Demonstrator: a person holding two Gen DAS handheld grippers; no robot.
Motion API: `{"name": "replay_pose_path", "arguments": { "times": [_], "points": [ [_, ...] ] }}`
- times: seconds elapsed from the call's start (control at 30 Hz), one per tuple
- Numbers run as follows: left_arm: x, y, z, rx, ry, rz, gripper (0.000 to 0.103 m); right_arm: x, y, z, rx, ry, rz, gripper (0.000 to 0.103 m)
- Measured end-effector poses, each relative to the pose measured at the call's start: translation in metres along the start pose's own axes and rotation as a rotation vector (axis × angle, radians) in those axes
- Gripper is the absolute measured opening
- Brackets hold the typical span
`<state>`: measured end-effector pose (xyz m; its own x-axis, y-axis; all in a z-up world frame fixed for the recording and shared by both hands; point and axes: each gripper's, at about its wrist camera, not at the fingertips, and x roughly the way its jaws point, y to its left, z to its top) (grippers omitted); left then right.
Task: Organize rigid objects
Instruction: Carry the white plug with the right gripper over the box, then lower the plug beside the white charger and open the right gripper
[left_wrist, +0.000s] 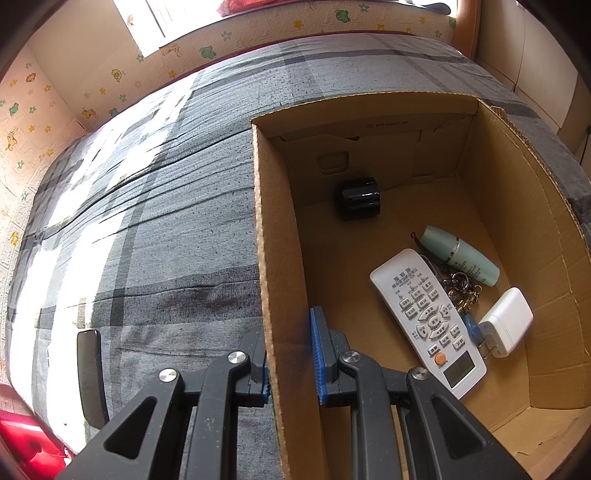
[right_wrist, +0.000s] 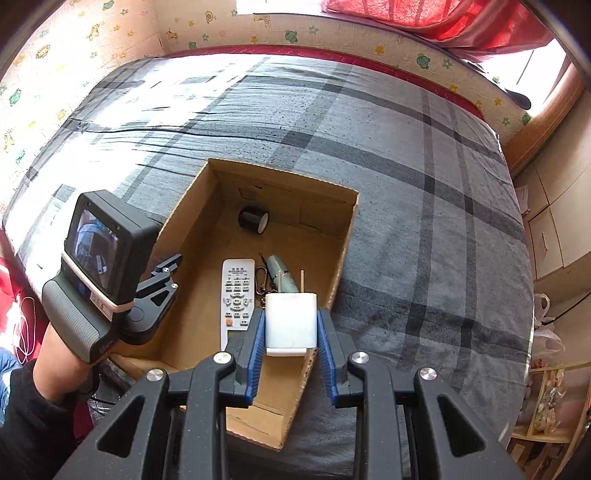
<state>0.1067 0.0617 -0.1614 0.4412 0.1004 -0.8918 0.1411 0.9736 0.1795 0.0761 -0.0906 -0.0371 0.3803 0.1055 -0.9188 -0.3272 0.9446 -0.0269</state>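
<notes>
Gripping the white charger (right_wrist: 291, 319) between its blue pads, the right tool (right_wrist: 291, 325) hangs over the box (right_wrist: 343, 254); ahead lie the remote (right_wrist: 236, 295) and bottle (right_wrist: 279, 271). Left tool (left_wrist: 291, 354) straddles the box's wall, nearly closed on it.

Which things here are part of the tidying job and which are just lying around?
Job: cardboard box, white plug adapter in the right tongs, remote control, pale green tube, keyring, black cylinder, left tongs.
Lying around: plaid bedsheet, red curtain.
</notes>
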Motion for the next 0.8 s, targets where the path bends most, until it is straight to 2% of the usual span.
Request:
{"name": "replay_pose_path", "arguments": {
  "times": [0.37,0.8],
  "points": [
    [0.000,0.001,-0.001,-0.006,-0.001,-0.011,0.018,0.020,0.039,0.009,-0.056,0.027,0.014,0.028],
    [0.002,0.003,-0.001,-0.008,-0.001,-0.017,0.018,0.065,0.061,0.011,-0.068,0.079,0.021,0.028]
  ]
}}
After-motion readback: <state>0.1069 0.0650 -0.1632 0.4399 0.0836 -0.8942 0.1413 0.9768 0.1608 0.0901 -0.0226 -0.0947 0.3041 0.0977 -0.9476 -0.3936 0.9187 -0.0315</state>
